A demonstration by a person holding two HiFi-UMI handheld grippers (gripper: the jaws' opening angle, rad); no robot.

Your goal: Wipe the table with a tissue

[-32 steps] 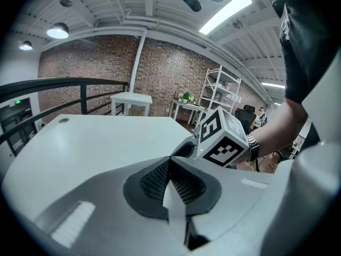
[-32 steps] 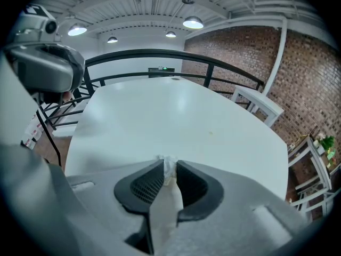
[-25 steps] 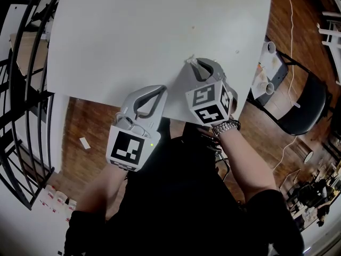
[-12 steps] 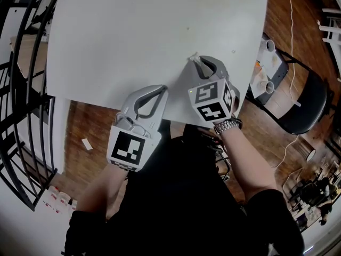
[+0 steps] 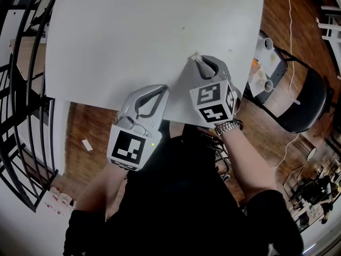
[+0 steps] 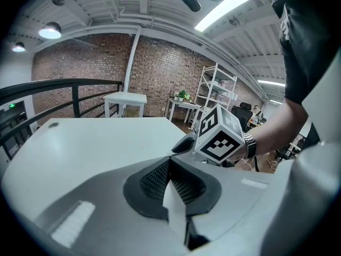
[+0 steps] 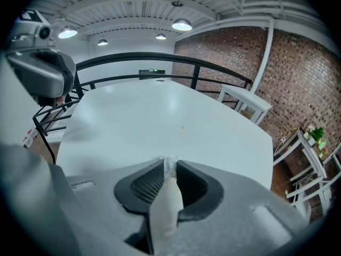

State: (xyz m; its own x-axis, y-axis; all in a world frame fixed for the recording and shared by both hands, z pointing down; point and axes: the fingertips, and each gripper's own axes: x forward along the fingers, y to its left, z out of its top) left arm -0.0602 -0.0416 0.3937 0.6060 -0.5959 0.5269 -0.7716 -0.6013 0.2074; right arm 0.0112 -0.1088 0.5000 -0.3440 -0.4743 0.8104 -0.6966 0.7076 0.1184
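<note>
A small scrap of white tissue (image 5: 195,55) sticks out of my right gripper (image 5: 196,59), which is shut on it just above the white table (image 5: 149,31) near its front edge. In the right gripper view the crumpled tissue (image 7: 168,165) shows at the closed tips, with the table (image 7: 160,116) stretching ahead. My left gripper (image 5: 161,88) hangs at the table's front edge, left of and behind the right one; its jaws are shut with nothing held. Seen from the left gripper view, the right gripper (image 6: 177,151) sits just beyond my left gripper (image 6: 170,161).
Two tiny specks (image 5: 184,28) (image 5: 230,50) mark the tabletop. A black chair (image 5: 303,103) with paper cups (image 5: 268,46) stands at the right. Black railing (image 5: 21,89) runs along the left, over wooden floor with a white scrap (image 5: 86,144).
My right gripper, with the tissue, has shifted slightly forward and to the right over the table. The left gripper has stayed in place.
</note>
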